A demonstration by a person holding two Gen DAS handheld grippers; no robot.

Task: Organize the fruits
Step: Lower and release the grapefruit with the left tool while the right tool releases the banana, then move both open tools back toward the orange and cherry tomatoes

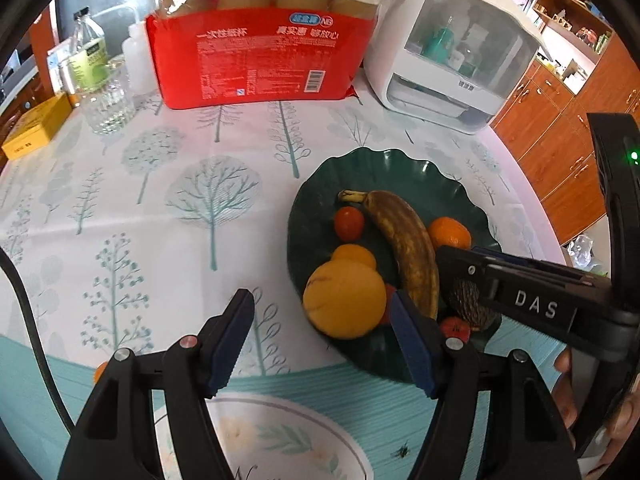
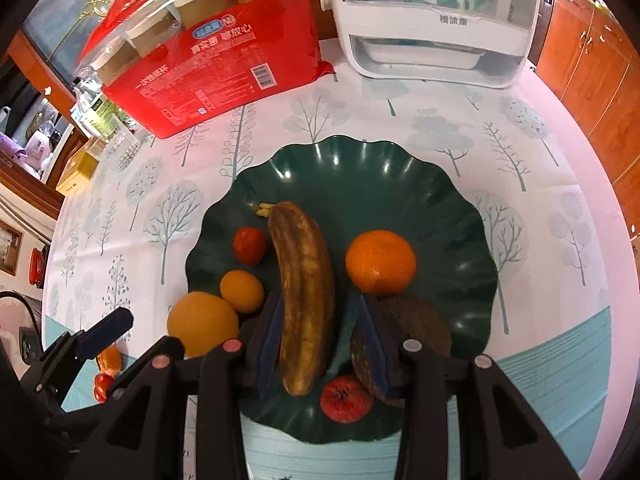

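the green scalloped plate (image 2: 400, 184) sits centre frame in the right wrist view and serves as the collection point: on it lie a browned banana (image 2: 306, 300), a tangerine (image 2: 380, 262), a small red tomato (image 2: 249, 245), a small orange (image 2: 241, 291), a large orange (image 2: 202, 324) at the left rim, a dark rough-skinned fruit (image 2: 416, 324) and a red wrinkled fruit (image 2: 346, 398) near the lower rim. two small pieces, one orange (image 2: 109, 358) and one red (image 2: 103, 386), remain off the plate at lower left, so sorting appears unfinished. the right gripper (image 2: 320, 344) is spread, its blue pads straddling the banana's lower half without visibly pinching it; judged, it is either about to grip or has just let go. the right pad lies in front of the dark fruit; contact cannot be confirmed. the left gripper (image 1: 324, 336) is spread wide, holding nothing, with the large orange (image 1: 344, 300) just beyond its right pad. red cup package (image 1: 260, 52) and white appliance (image 1: 452, 52) stand at upper frame, well apart.
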